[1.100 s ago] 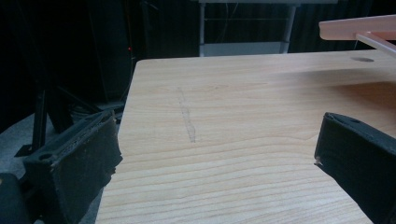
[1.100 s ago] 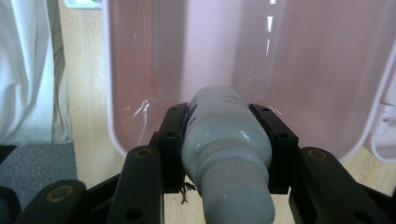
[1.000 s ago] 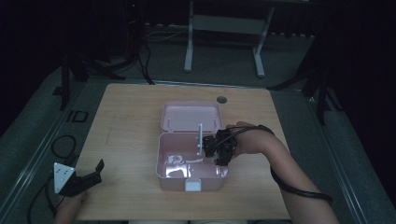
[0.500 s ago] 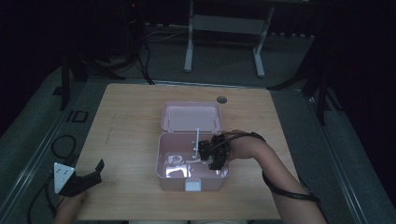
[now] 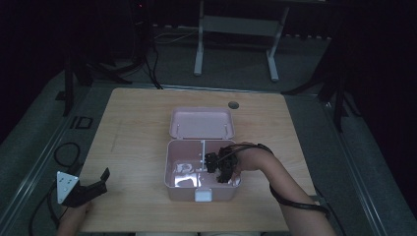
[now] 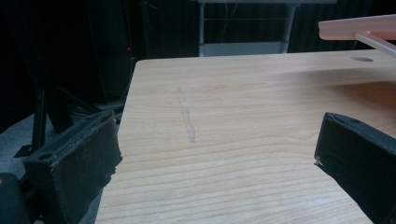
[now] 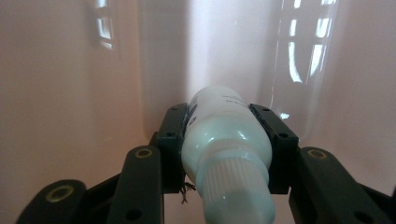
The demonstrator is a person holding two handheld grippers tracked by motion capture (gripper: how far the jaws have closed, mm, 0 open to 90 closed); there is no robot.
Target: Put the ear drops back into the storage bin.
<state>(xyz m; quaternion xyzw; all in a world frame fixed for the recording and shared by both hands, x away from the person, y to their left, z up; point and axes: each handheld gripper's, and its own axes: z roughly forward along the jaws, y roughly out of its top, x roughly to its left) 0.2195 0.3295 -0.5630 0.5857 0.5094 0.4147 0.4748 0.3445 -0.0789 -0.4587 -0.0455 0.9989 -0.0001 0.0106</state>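
A pink box (image 5: 169,167) stands open on the wooden table (image 5: 133,128), its lid (image 5: 201,123) laid back behind it. My right gripper (image 5: 221,169) reaches down inside the box's right half. In the right gripper view the right gripper (image 7: 227,128) is shut on a small white bottle (image 7: 224,140) with a ribbed cap, close to the pink box wall (image 7: 70,70). My left gripper (image 5: 93,184) rests open at the table's front left corner. In the left gripper view the left gripper (image 6: 217,149) has nothing between its jaws.
A thin divider (image 5: 202,150) splits the box into compartments. A round hole (image 5: 233,104) marks the table's back right. Metal stand legs (image 5: 199,44) and cables (image 5: 64,152) lie on the floor beyond and left of the table.
My right gripper has moved forward and down, deeper into the box's right compartment, with the bottle. The left gripper has stayed where it was.
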